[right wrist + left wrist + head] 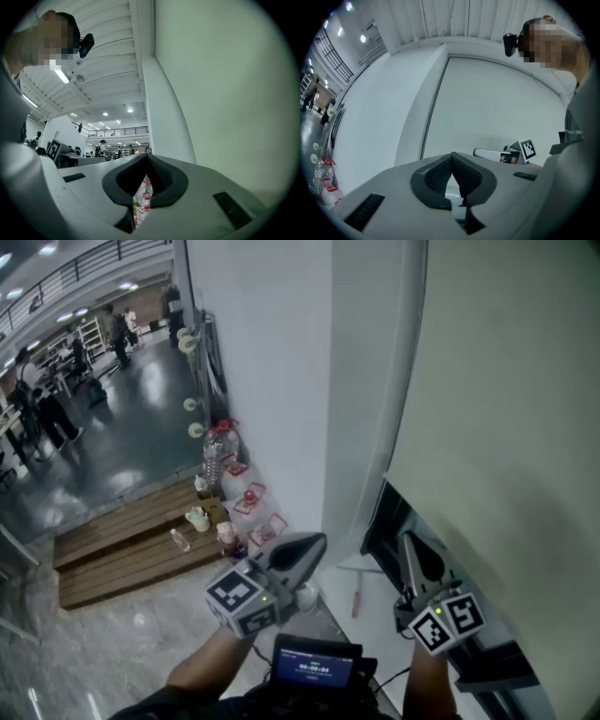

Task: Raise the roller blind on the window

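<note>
Approach step, I judge: left claw (314, 545) and right claw (412, 549) are both closed and empty, the roller blind (506, 409) hangs low just above the right claw, and next one claw must open to catch its lower edge.

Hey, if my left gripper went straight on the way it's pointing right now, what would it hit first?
Probably the roller blind, just right of its dark side edge. The left gripper aims at that pale sheet and nothing shows in between. Depth is hard to judge.
</note>
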